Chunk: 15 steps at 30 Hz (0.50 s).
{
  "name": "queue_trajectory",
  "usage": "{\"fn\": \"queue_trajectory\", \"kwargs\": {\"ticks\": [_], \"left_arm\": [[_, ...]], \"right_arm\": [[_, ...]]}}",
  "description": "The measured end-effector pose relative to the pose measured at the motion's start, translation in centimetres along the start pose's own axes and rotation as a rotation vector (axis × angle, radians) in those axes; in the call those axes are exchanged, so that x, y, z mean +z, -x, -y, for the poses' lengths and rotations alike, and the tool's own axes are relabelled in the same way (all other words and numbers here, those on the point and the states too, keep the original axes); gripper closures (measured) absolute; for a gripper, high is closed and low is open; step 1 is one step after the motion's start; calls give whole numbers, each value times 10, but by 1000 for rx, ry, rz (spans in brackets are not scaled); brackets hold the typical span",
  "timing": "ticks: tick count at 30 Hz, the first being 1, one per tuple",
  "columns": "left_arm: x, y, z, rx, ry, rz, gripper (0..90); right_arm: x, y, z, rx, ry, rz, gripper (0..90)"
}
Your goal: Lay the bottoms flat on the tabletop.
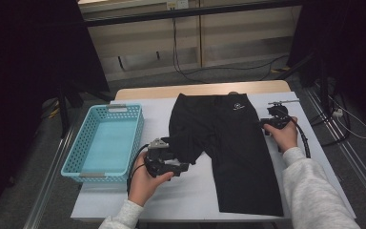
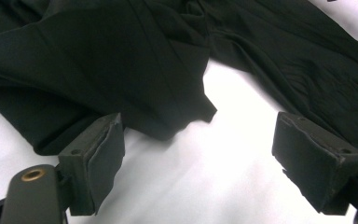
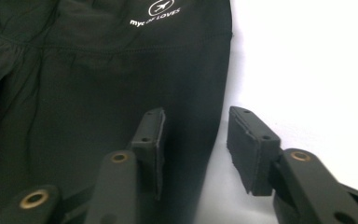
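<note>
Black trousers [image 1: 228,138] lie on the white table cover [image 1: 190,191], waistband at the far side, with a white logo [image 1: 238,107] near it. One leg stretches toward the front edge; the other is bunched up by my left gripper [image 1: 171,164]. In the left gripper view the left gripper [image 2: 200,149] is open wide, and a corner of the bunched leg [image 2: 186,116] points into the gap, untouched. My right gripper [image 1: 268,123] sits at the trousers' right edge. The right gripper [image 3: 196,140] is open, one jaw over the cloth [image 3: 74,93], the other over the bare cover.
A light blue plastic basket [image 1: 83,171] stands at the table's left, its inside bare. The white cover [image 3: 307,70] is bare to the right of the trousers. Cables lie on the floor [image 1: 228,71] beyond the table's far edge.
</note>
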<state>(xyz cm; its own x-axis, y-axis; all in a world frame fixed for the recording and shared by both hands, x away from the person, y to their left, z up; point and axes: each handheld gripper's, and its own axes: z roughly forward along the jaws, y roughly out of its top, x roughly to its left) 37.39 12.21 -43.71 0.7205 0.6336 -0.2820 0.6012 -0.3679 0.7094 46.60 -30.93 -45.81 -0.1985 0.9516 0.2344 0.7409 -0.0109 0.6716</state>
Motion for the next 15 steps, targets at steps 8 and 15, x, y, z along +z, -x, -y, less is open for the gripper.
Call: {"fn": "queue_trajectory", "kwargs": {"ticks": [8,15], "left_arm": [[0,3,1,5,-4,0,175],[2,1,1,12,-12,-6,186]], "right_arm": [[1,6,2,49,7,-14,841],[1,8,3,84,-4,-65,900]]}}
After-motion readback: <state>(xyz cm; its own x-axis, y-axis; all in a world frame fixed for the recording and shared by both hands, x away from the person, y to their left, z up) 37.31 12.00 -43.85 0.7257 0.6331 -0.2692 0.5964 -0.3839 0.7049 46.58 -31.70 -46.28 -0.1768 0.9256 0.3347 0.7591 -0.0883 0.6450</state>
